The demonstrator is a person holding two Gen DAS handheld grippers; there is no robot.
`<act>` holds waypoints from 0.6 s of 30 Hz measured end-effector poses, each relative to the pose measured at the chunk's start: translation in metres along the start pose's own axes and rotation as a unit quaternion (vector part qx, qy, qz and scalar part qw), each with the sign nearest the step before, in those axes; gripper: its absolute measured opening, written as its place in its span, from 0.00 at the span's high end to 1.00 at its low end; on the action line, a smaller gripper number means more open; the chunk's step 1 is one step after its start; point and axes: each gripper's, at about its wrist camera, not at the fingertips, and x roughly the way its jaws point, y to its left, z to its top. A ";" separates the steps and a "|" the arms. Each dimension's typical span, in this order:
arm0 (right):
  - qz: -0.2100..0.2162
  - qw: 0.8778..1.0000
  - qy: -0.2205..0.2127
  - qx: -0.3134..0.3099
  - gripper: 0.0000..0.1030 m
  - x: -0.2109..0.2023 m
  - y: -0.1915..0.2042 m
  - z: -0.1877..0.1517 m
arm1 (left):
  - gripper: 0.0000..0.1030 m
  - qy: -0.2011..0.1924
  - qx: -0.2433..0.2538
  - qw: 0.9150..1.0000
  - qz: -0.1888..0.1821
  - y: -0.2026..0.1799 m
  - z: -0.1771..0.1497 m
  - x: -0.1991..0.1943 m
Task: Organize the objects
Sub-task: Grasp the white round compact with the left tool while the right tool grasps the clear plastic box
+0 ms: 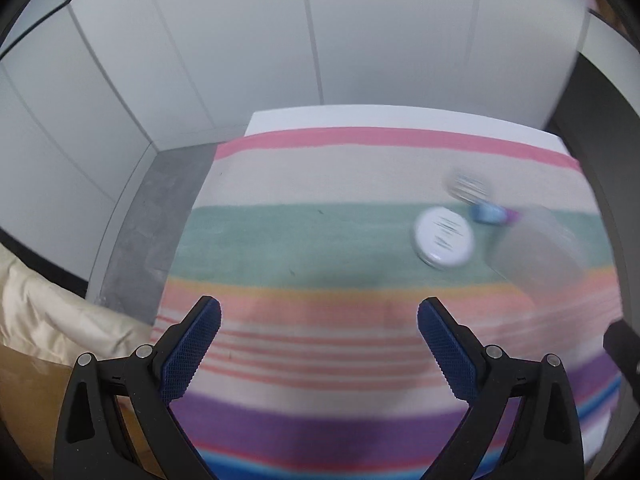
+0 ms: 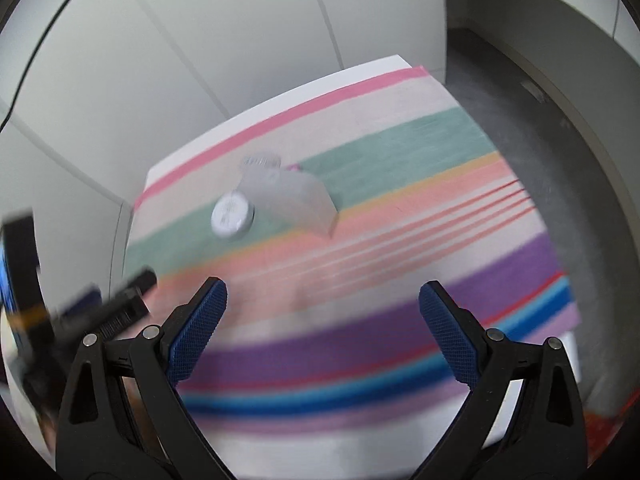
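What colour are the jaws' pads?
Dark blue, textured pads; clearest in the left wrist view.

Your left gripper [image 1: 319, 312] and right gripper [image 2: 323, 294] match: matte black angular arms with triangular cut-outs, each side fixed by two round silver screws, ending in blue fingers [image 1: 192, 354] with cross-hatched pads [image 2: 448, 336], blurred only at the frames' edges.
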 end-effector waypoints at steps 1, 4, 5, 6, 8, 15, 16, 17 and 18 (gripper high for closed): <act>-0.007 1.000 -0.004 0.009 0.04 0.012 0.006 0.005 | 0.03 0.002 -0.005 1.000 0.001 0.001 0.001 0.008; -0.018 0.999 -0.002 0.029 0.04 0.052 0.031 0.016 | 0.03 0.002 -0.007 1.000 0.002 0.001 0.003 0.030; -0.019 0.999 0.002 0.030 0.04 0.063 0.037 0.019 | 0.03 0.002 -0.001 1.000 0.005 0.000 0.002 0.037; -0.028 0.999 0.007 0.025 0.04 0.076 0.044 0.022 | 0.03 0.003 0.003 1.000 0.005 -0.001 0.001 0.040; -0.089 0.996 0.005 0.018 0.05 0.100 0.054 0.027 | 0.03 0.002 0.014 1.000 0.002 -0.004 -0.001 0.047; -0.113 0.993 -0.014 0.013 0.32 0.138 0.042 0.038 | 0.03 -0.011 0.039 0.999 -0.019 -0.022 -0.001 0.058; -0.109 0.994 -0.018 0.006 0.39 0.139 0.038 0.040 | 0.03 -0.014 0.038 0.999 -0.024 -0.024 -0.002 0.056; -0.114 0.993 -0.029 -0.005 0.54 0.137 0.036 0.042 | 0.03 -0.015 0.037 0.999 -0.029 -0.028 -0.001 0.056; -0.105 0.994 -0.032 -0.012 0.66 0.135 0.033 0.045 | 0.03 -0.016 0.035 0.999 -0.033 -0.032 0.002 0.058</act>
